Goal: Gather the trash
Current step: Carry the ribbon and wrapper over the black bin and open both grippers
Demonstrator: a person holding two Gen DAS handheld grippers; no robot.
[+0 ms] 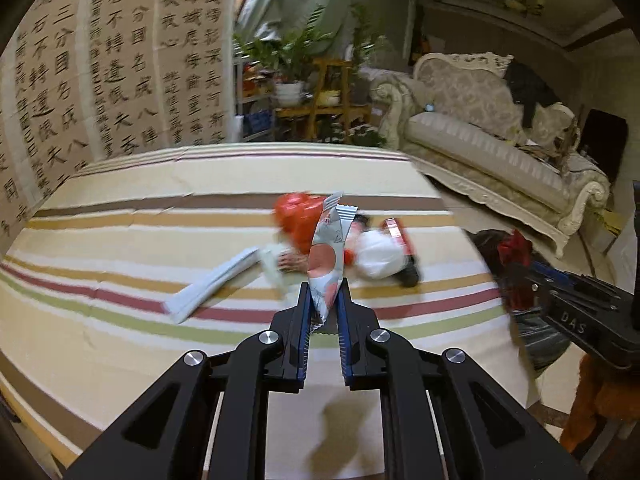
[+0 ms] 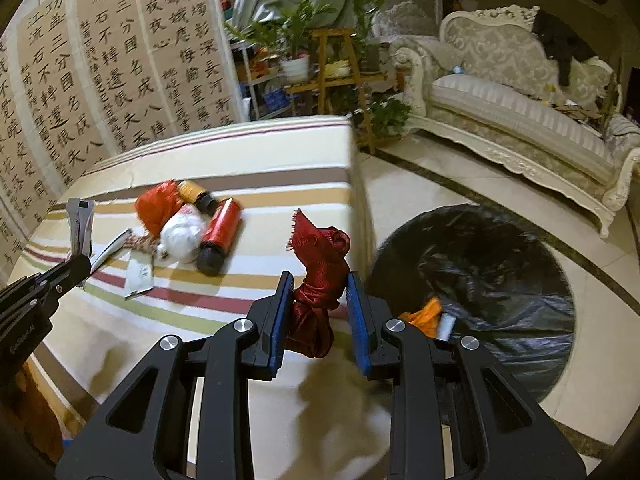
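Clamping a grey printed snack wrapper left and a crumpled dark-red cloth right, we carry both; next, release over the black-lined bin at three o'clock.

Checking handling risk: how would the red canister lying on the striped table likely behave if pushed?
The red canister lies on its side and looks round, so it would probably roll. It seems rigid, not floppy. The white wad beside it might block rolling that way.
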